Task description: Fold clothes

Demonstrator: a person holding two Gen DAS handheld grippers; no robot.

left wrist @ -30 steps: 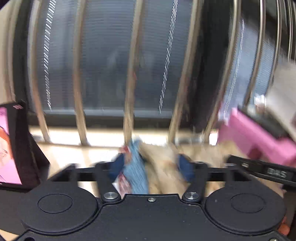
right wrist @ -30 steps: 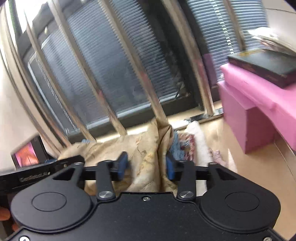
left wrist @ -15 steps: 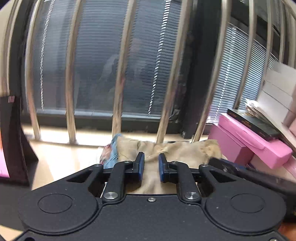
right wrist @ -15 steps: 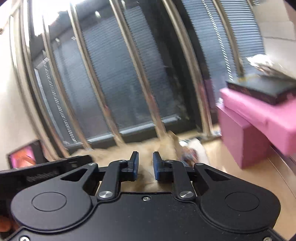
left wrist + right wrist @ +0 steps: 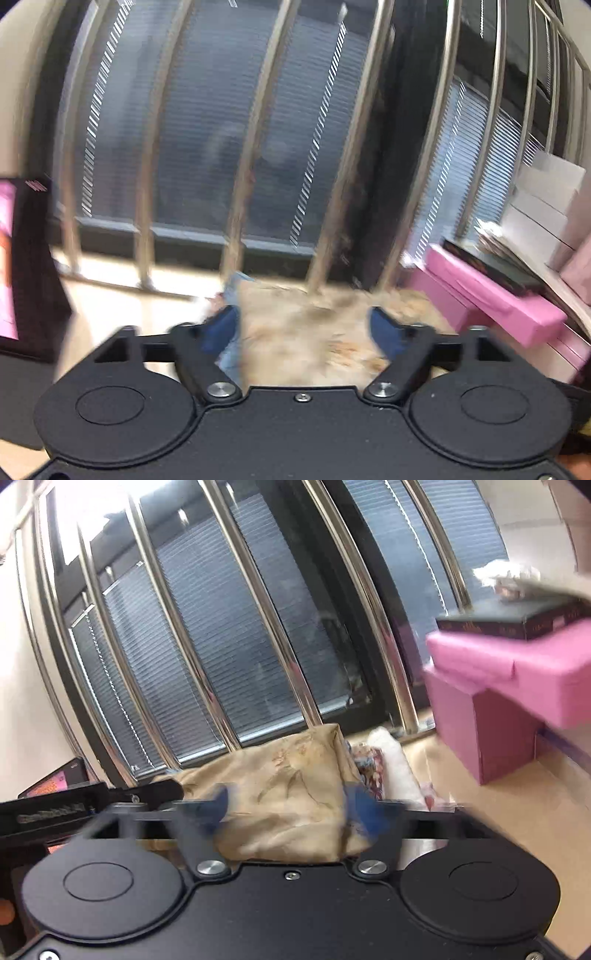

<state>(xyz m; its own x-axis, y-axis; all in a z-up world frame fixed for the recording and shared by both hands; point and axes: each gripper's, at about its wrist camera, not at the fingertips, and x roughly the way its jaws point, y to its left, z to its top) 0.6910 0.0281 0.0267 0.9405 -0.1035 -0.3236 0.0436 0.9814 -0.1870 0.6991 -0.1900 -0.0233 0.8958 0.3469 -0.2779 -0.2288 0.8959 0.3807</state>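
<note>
Both jaws sprung apart since prior frame, opening w/ tan cloth (image 5: 291, 794) between, pads clear; window bars (image 5: 273, 627) close ahead.

Barred window (image 5: 229, 147) with closed blinds (image 5: 229, 635)

Ahead, steel bars (image 5: 273, 635) and a blind (image 5: 221, 653) wall off the back of the bench (image 5: 498, 812). Pink boxes (image 5: 509, 686) block the right side, a dark stand (image 5: 33, 266) the left. The tan cloth (image 5: 291, 794) fills the middle, other clothes (image 5: 384, 764) just beside it; bare bench lies open between those and the boxes.
</note>
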